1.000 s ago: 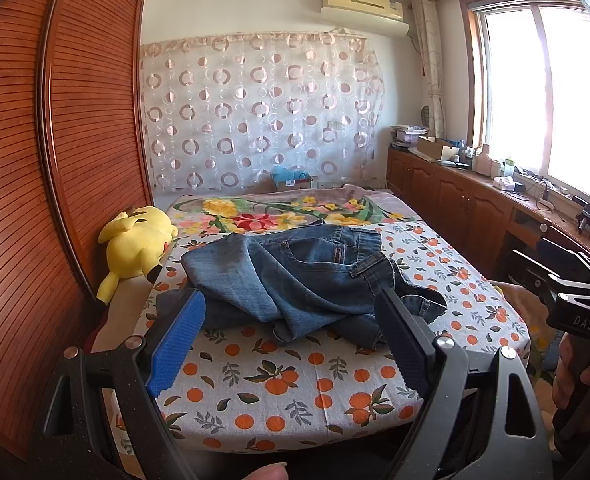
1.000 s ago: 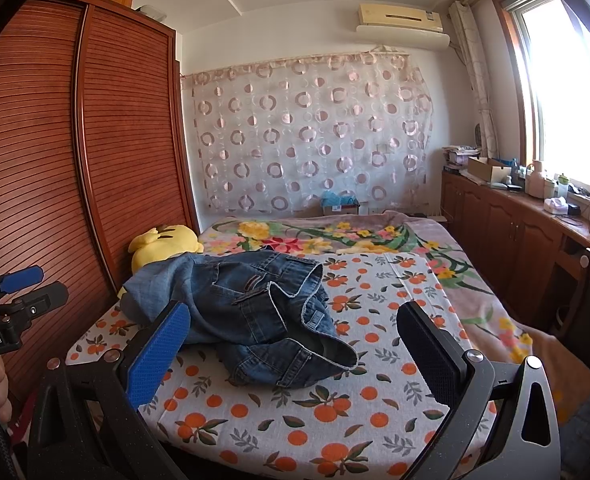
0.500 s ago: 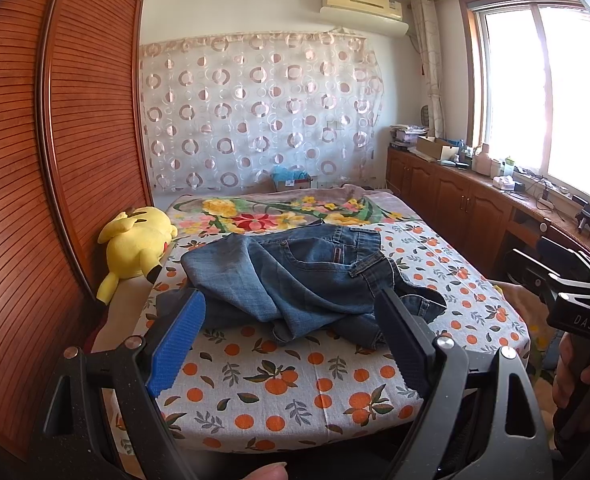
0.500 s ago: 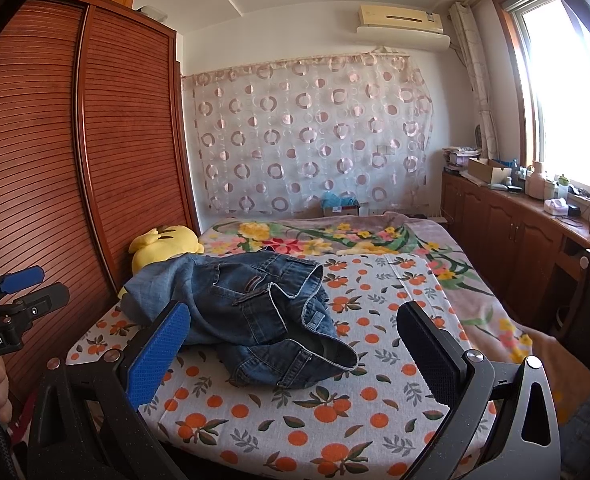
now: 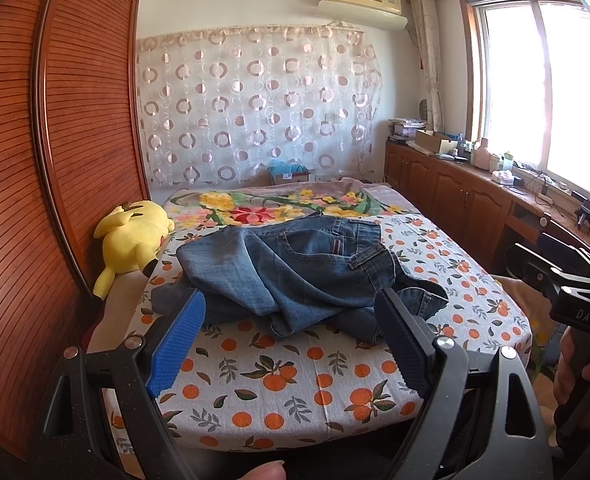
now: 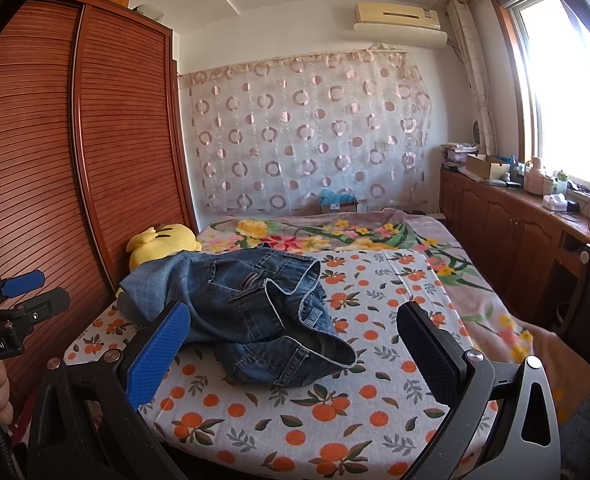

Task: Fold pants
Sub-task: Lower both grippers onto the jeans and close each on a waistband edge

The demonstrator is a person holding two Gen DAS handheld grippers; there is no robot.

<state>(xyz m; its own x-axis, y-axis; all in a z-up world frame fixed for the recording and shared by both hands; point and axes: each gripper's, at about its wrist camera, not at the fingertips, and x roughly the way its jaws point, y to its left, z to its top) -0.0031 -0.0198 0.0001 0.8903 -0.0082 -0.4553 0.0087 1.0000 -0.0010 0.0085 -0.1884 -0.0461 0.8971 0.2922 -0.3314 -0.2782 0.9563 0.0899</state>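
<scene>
**Q:** Left wrist view first: where are the jeans (image 5: 295, 276)?

**R:** Crumpled in a heap on the bed (image 5: 295, 380), lying on the orange-print sheet, toward the near half and a little left of centre. The waistband with its red tag faces the far side; one dark leg end sticks out at the left edge of the heap.

**Q:** And the left gripper (image 5: 291, 344)?

**R:** Its fingers are spread wide and hold nothing. It hangs near the foot of the bed, apart from the jeans.

**Q:** What about the right gripper (image 6: 301, 354)?

**R:** Same: fingers wide apart, nothing between them, short of the denim. In its own view the jeans (image 6: 251, 316) sit left of centre, the open waistband curling toward the near edge.

**Q:** Can each tool see the other?

**R:** Yes. The right gripper's black body shows at the right edge of the left view, with a hand (image 5: 575, 364) around its handle. The left one, blue-tipped, shows at the left edge of the right view.

**Q:** Anything beside the jeans?

**R:** A yellow plush (image 5: 135, 240) lies at the bed's left side, against the wardrobe (image 5: 35, 160), just beside the heap.
</scene>
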